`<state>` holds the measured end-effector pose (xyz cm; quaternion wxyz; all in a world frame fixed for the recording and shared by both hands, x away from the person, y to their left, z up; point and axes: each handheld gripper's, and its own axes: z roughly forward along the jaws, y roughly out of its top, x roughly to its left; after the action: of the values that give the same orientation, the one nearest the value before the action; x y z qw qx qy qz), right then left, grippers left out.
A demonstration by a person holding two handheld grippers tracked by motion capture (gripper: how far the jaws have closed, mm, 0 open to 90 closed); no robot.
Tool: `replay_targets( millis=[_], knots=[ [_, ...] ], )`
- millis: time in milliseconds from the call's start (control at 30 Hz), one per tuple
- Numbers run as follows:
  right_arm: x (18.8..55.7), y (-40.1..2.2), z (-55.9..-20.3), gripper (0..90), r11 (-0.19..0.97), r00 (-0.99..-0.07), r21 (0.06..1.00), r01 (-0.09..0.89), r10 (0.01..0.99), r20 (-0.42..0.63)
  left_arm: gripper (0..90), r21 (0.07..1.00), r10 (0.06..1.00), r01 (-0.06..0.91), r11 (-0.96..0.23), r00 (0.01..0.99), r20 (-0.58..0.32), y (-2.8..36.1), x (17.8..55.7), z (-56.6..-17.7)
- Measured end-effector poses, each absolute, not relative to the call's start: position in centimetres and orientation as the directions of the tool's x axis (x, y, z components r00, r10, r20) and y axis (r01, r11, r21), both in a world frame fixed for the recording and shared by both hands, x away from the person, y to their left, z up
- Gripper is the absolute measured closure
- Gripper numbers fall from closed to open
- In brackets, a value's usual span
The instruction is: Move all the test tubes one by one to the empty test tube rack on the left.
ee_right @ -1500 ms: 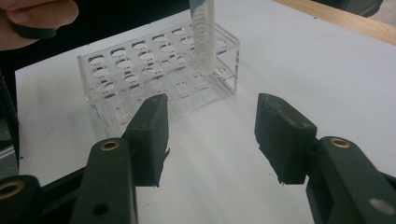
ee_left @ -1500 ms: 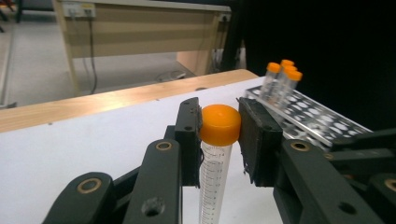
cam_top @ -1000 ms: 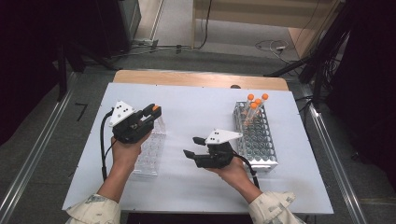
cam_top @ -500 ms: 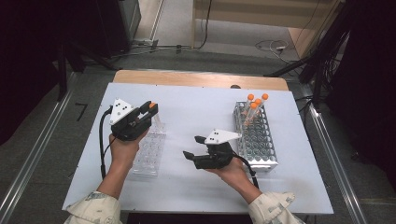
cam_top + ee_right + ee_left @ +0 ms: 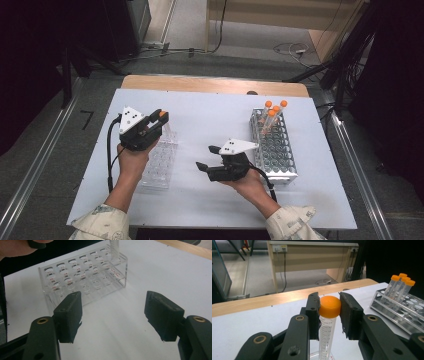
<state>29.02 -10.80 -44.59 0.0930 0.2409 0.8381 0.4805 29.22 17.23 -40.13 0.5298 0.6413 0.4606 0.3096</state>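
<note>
A clear tube with an orange cap point(image 5: 329, 306) stands upright in the far corner of a clear plastic rack point(image 5: 160, 162). My left gripper point(image 5: 161, 116) is shut on that cap, with both pads pressed against its sides, as the left gripper view point(image 5: 329, 312) shows. My right gripper point(image 5: 206, 157) lies on its side in the person's hand, right of the clear rack. Its jaws have just been opening and nothing is between them. In the right gripper view, this gripper point(image 5: 113, 312) points at the clear rack point(image 5: 85, 277), with the tube's lower part point(image 5: 114, 247) at the top.
A metal wire rack point(image 5: 277, 152) stands on the right of the white table and holds several orange-capped tubes point(image 5: 273, 112) at its far end. It also appears in the left gripper view as the rack point(image 5: 404, 307) with its tubes point(image 5: 402, 282). A wooden strip point(image 5: 210, 85) borders the far edge.
The right gripper's jaws stand wider apart than a second ago. Both hands have kept their places, and the left gripper still holds the tube's cap.
</note>
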Motion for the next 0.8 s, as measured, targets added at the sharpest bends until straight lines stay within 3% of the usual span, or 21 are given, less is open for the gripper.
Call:
replay_targets(
  millis=[800],
  knots=[
    [29.0,-11.0,-44.5,29.7,0.418,-0.866,0.853,0.312,0.494,0.074,70.3,0.952,0.920,0.304,-0.022,0.379,-0.099,16.8,29.5,-42.5]
  ],
)
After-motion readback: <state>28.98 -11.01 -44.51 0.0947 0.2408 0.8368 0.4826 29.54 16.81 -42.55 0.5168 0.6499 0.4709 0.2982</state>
